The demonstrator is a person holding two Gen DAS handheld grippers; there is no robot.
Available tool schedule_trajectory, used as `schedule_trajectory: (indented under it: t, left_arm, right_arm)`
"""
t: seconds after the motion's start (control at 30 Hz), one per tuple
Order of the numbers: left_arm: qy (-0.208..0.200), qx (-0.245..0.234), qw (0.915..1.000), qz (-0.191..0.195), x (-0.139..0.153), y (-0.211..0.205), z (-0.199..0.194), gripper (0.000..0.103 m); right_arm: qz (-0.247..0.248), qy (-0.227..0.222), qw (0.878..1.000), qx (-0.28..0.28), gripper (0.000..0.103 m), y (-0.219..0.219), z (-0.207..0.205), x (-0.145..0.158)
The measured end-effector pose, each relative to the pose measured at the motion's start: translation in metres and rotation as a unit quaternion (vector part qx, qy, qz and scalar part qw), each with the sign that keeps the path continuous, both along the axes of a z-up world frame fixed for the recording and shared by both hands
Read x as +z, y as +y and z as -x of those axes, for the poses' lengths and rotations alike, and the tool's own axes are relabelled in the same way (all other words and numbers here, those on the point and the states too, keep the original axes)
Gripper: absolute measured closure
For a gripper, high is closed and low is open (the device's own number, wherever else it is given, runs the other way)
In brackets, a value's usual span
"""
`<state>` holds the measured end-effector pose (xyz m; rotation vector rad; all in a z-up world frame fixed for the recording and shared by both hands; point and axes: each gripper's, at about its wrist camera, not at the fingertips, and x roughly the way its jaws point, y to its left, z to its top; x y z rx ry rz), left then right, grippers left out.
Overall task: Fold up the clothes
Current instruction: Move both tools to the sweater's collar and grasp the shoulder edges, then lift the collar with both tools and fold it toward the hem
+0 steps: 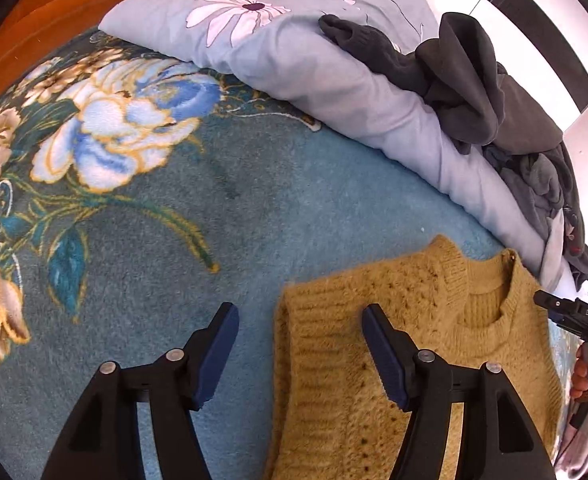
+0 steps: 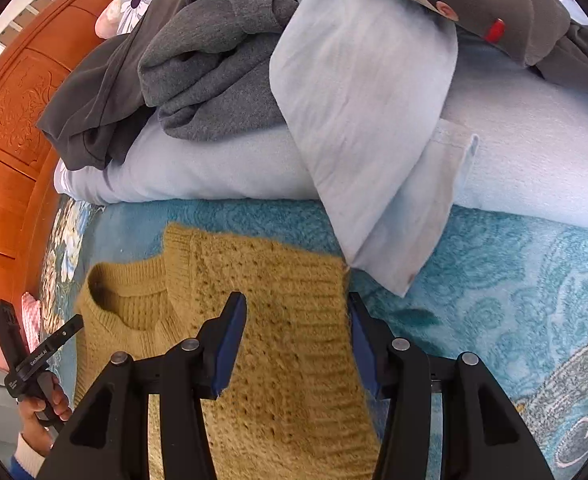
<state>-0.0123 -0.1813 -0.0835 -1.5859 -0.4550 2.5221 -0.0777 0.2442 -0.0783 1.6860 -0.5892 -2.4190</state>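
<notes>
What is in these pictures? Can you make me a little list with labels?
sweater: mustard knit, lying flat on the blanket, sides folded in
blanket: blue, with flowers
duvet: pale blue, bunched behind the sweater
dark clothes: grey pile on the duvet
left gripper: open, above the sweater's edge
right gripper: open, above the sweater
headboard: orange wood

One mustard-yellow knitted sweater, one pale blue folded quilt, one heap of dark grey garments, two black two-finger grippers.
</notes>
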Motion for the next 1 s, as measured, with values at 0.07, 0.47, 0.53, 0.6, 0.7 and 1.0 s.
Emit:
schedule_trajectory:
  t: [0.07,0.47,0.53,0.6,0.7,1.0]
  left_arm:
    - [0.005,-0.014,0.9999,-0.005,0.001,0.006,0.001,0.035]
    - [0.041,-0.041,0.9963,0.064,0.024,0.019,-0.007,0.095]
    - [0.053,-0.042,0.9944,0.082,0.037,0.024,-0.003,0.096]
    - [0.062,-0.04,0.9931,0.091,0.053,0.026,0.006,0.096]
    - [0.08,-0.034,0.9914,0.097,0.08,0.029,0.017,0.096]
    - [0.143,-0.01,0.9889,0.041,0.135,0.022,0.022,0.096]
  right_arm:
    - [0.01,0.003,1.0,-0.011,0.049,0.0,0.003,0.0]
    - [0.036,0.026,0.999,0.016,0.09,-0.006,-0.01,0.009]
    - [0.027,0.042,0.999,0.014,0.091,-0.006,-0.009,0.02]
    - [0.024,0.057,0.998,0.007,0.092,-0.005,-0.003,0.034]
    - [0.018,0.074,0.997,0.009,0.092,-0.006,0.011,0.059]
    - [0.028,0.149,0.988,-0.013,0.092,0.014,0.025,0.131]
